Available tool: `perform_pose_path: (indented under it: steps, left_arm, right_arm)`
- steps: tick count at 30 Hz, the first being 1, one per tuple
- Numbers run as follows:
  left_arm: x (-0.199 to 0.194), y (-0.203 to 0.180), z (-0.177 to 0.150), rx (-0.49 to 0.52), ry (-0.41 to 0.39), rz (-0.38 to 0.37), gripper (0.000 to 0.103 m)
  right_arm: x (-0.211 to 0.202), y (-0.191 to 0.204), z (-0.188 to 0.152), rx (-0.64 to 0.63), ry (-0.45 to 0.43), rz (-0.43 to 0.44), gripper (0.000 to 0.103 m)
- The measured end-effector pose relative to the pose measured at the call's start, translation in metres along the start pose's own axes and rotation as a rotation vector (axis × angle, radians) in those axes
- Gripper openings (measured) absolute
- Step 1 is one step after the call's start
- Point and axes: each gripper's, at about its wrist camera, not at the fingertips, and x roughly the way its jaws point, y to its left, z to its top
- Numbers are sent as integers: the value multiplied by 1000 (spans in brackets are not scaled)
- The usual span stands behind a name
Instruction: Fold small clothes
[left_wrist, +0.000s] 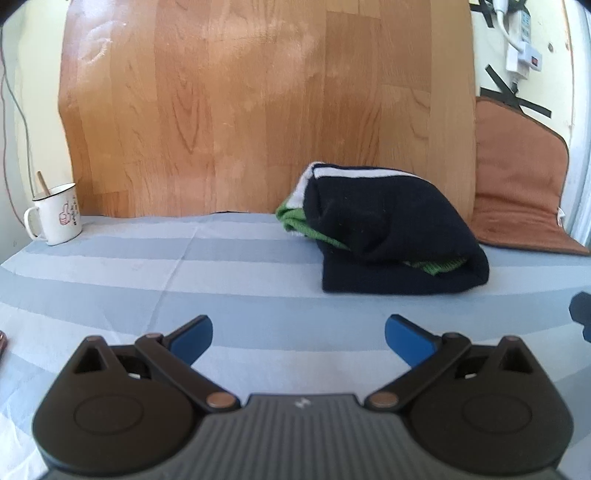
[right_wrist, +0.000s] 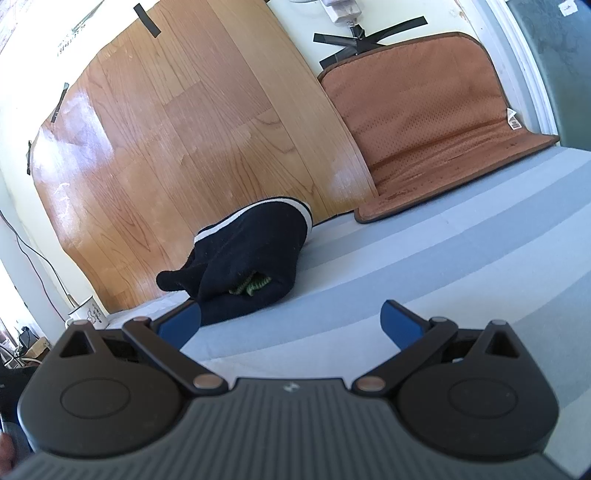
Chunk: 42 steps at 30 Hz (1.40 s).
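Note:
A small dark navy garment (left_wrist: 388, 236) with white and green stripes lies folded into a bundle on the grey-blue striped cloth (left_wrist: 184, 266), against the wood-pattern board. It also shows in the right wrist view (right_wrist: 251, 254), with green knit peeking from the fold. My left gripper (left_wrist: 298, 341) is open and empty, low over the cloth, in front and left of the garment. My right gripper (right_wrist: 290, 326) is open and empty, tilted, just in front and right of the garment. A dark part of the right gripper (left_wrist: 581, 310) shows at the left view's right edge.
A white enamel mug (left_wrist: 55, 216) with a stick in it stands at the far left; it also shows in the right wrist view (right_wrist: 88, 314). A wood-pattern board (left_wrist: 258, 103) leans behind. A brown cushion mat (right_wrist: 436, 122) leans at the back right. Cables and a power strip (left_wrist: 521, 48) hang on the wall.

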Motion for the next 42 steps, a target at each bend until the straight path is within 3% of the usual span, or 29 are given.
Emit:
perform_pose_path:
  steps: [4,8,12,19,42]
  left_arm:
    - [-7,6,-1,-40,-46,7,103]
    - [-20,8,-7,-58,-155,42,103]
    - [-15,1,-6,0,-113,53,103]
    - [-12,1,-6,4,-72,52,103]
    - [-14,-8,-9,79,-57,52,103]
  right_arm:
    - [0,0,0,-1,0,-5,103]
    - [0,1,1,-2,0,-13,103]
    - [1,1,1,-5,2,-20,103]
    - [2,0,2,-4,4,-27,103]
    - [3,-1,2,-2,3,-28,103]
